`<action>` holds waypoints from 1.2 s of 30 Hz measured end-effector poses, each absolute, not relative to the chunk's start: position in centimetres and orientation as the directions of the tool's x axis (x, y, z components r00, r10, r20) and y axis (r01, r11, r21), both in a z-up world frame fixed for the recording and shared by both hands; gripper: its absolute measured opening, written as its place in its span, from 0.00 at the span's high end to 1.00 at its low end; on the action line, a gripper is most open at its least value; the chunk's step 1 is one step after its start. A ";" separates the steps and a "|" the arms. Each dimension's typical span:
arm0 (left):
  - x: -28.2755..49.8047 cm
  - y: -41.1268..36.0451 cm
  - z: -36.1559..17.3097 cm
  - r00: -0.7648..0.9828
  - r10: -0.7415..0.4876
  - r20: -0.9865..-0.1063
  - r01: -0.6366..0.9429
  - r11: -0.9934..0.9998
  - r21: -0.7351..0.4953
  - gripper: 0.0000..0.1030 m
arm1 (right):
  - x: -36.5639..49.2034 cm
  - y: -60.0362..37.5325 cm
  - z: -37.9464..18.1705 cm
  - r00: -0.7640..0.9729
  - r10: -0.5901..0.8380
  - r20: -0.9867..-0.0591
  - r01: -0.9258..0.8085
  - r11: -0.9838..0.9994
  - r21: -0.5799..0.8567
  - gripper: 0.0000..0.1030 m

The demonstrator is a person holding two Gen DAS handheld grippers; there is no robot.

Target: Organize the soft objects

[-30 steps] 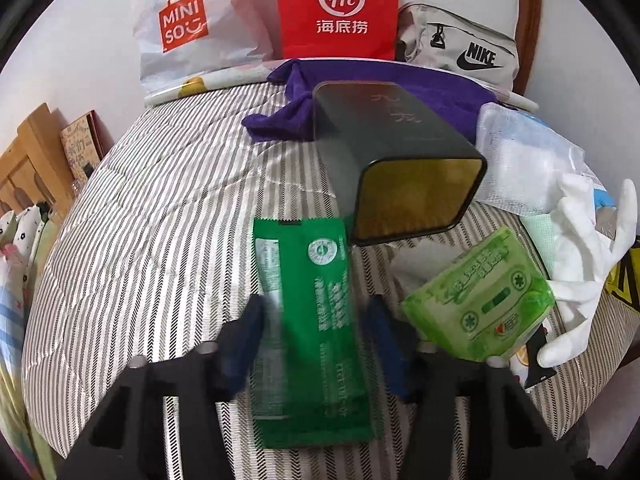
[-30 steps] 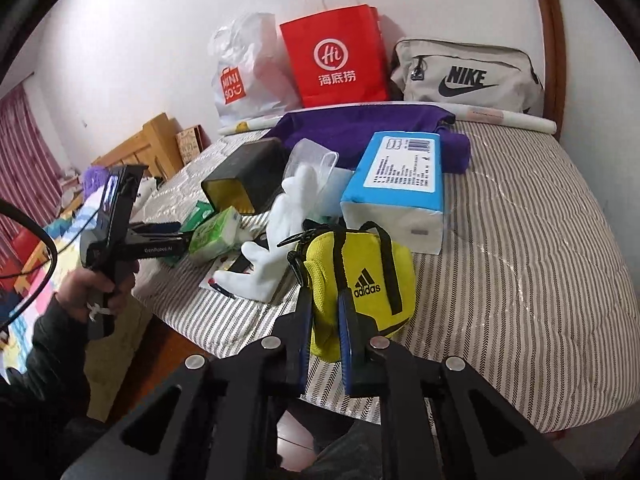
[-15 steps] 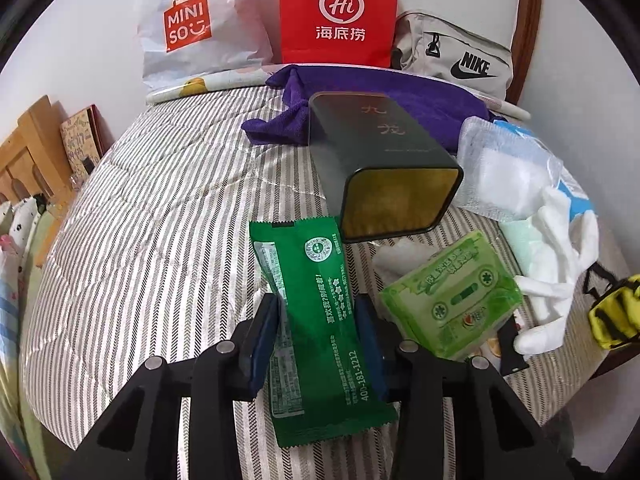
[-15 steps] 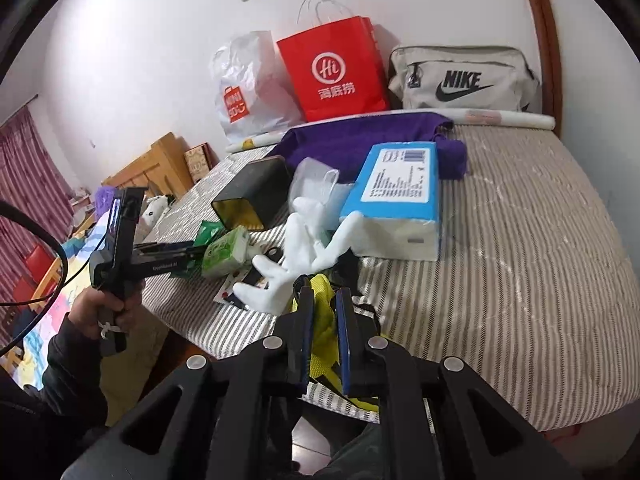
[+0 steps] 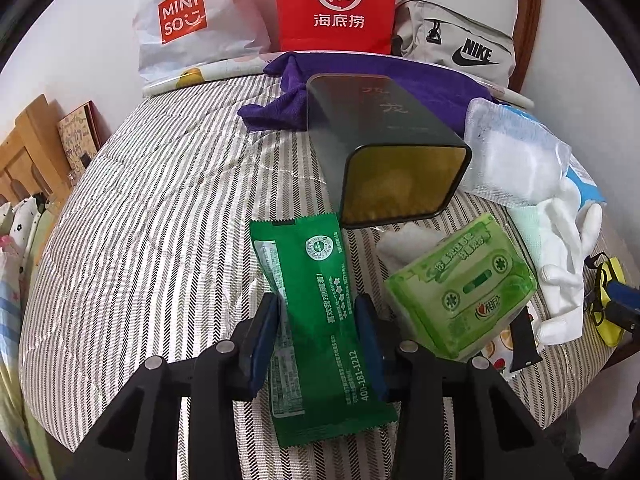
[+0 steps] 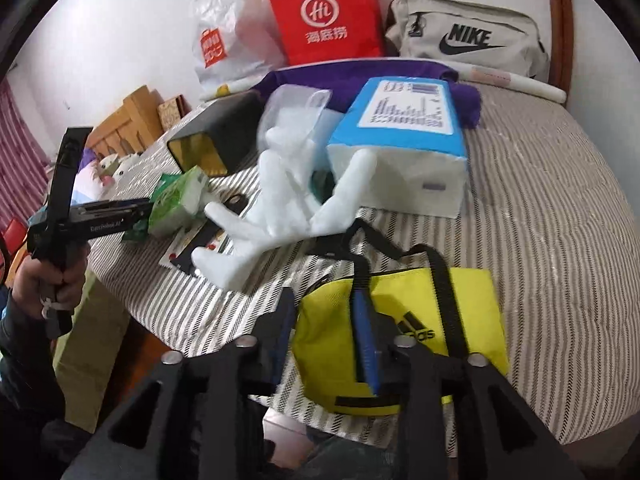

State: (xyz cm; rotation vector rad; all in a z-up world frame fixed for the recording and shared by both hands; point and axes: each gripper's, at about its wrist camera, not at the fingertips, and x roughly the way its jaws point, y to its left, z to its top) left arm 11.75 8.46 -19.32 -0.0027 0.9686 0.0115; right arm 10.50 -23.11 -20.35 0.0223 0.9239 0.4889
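My left gripper (image 5: 318,312) is shut on a dark green foil packet (image 5: 320,320) lying on the striped bed (image 5: 140,220). A light green tissue pack (image 5: 460,288) lies just right of it, before an open dark tin (image 5: 392,160) on its side. White gloves (image 5: 564,264) lie further right. My right gripper (image 6: 326,320) is open, its fingers astride the left part of a yellow Adidas pouch (image 6: 420,312) that lies flat on the bed. The white gloves (image 6: 280,200) and a blue tissue pack (image 6: 404,148) lie beyond it.
A purple cloth (image 5: 360,80), a red Hi paper bag (image 5: 336,4), a Miniso plastic bag (image 5: 188,20) and a grey Nike bag (image 5: 460,48) line the back by the wall. A clear bag of white pads (image 5: 516,160) sits right of the tin. The bed edge is near both grippers.
My left gripper closed onto the green packet. My right gripper, shut on the yellow pouch before, has opened, and the pouch now lies flat on the bed.
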 end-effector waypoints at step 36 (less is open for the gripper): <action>11.6 8.4 -19.4 0.575 0.010 -0.818 -0.002 1.000 0.011 0.62 | 15.9 -18.9 -15.3 0.522 0.625 -0.580 -0.524 0.772 0.360 0.92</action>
